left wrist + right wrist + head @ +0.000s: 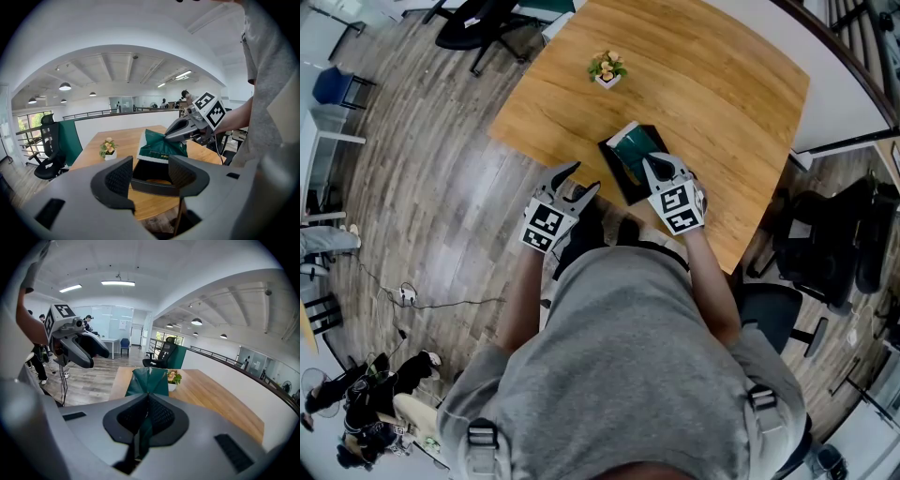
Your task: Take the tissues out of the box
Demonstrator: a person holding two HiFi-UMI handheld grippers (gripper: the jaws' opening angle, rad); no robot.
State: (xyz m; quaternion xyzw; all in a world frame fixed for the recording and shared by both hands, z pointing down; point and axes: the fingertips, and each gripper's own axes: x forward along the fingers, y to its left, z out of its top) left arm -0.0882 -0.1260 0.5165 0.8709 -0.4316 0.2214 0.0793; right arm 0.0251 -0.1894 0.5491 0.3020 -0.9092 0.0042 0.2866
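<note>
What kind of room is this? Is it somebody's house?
Probably an open office, not a house. There's a big wooden table, rolling office chairs, and long strip lights on a high ceiling.

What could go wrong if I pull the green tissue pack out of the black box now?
1. The right gripper is shut on only a thin fold of the tissue pack wrapper, so it may slip or tear.
2. The left gripper has its jaws open and apart from the box, which sits near the table edge. With nothing holding it, the box could lift with the pack or slide off.
</note>
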